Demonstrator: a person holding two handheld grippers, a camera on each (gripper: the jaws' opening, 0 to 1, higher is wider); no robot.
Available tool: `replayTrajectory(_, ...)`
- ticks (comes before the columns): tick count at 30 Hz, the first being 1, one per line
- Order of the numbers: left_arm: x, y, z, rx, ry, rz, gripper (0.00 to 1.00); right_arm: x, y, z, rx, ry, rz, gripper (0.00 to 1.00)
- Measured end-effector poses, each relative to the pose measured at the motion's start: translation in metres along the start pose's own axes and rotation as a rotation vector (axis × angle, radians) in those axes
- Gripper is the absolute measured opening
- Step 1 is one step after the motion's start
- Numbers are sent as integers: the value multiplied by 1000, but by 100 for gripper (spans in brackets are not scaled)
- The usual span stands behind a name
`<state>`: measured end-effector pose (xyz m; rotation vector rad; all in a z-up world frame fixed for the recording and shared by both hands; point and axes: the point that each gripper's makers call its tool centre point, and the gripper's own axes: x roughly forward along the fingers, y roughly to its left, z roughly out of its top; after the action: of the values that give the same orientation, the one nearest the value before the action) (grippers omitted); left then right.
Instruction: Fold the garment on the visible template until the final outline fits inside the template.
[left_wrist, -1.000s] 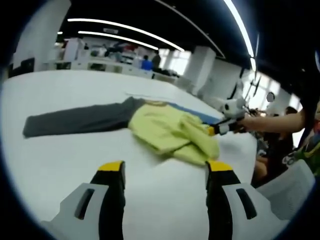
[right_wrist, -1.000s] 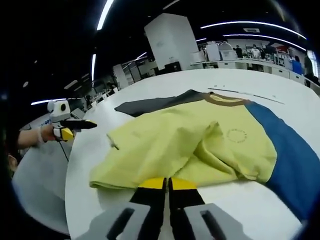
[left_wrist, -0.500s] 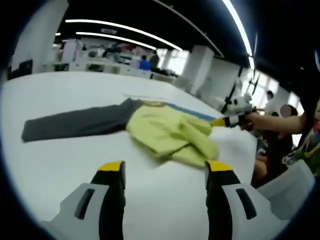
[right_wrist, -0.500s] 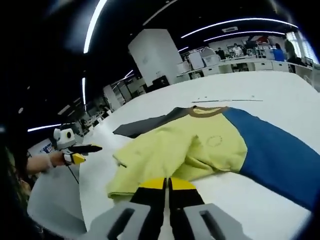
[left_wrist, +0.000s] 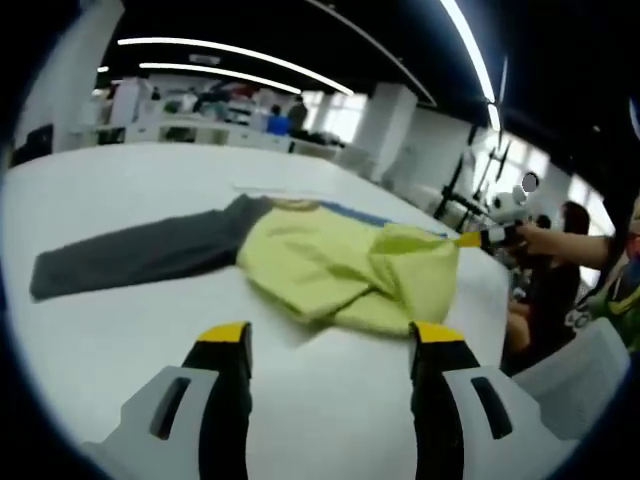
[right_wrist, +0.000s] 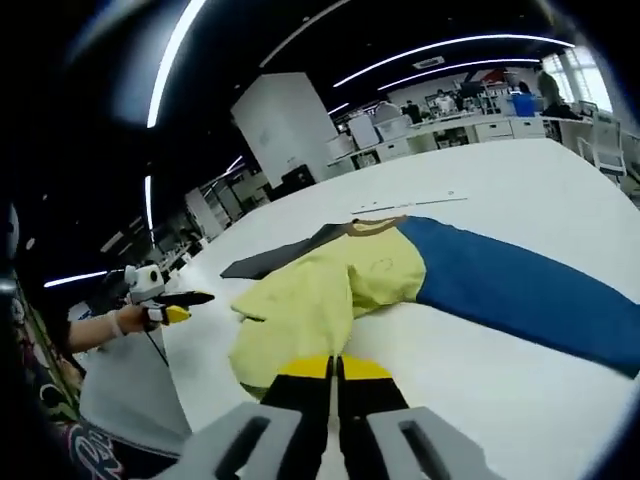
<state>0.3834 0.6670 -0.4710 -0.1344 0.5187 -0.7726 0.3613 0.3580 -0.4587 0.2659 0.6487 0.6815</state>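
We see the garment (left_wrist: 330, 265) lying on the white desk (left_wrist: 120, 330), its yellow body bunched near the desk's edge, a grey sleeve (left_wrist: 130, 255) stretched one way and a blue sleeve (right_wrist: 510, 290) the other; a thin line (right_wrist: 410, 202) marks the desk beyond the collar. Our left tongs (left_wrist: 330, 345) stand wide apart over bare desk, gripping nothing; our right tongs (right_wrist: 334, 372) are pressed together at the yellow hem, though we cannot tell whether cloth is between them.

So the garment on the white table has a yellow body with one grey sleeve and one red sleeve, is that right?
Not quite: the garment on the white table has a grey sleeve and a blue sleeve, not red. The right gripper view shows it.
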Motion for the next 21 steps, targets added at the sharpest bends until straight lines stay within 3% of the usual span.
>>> replayTrajectory(11, 16, -6, -2, 10, 27, -34, 58, -26, 14, -42, 56, 20, -29, 0)
replayTrajectory(21, 32, -1, -8, 17, 60, -32, 53, -36, 19, -66, 147, 3, -40, 0)
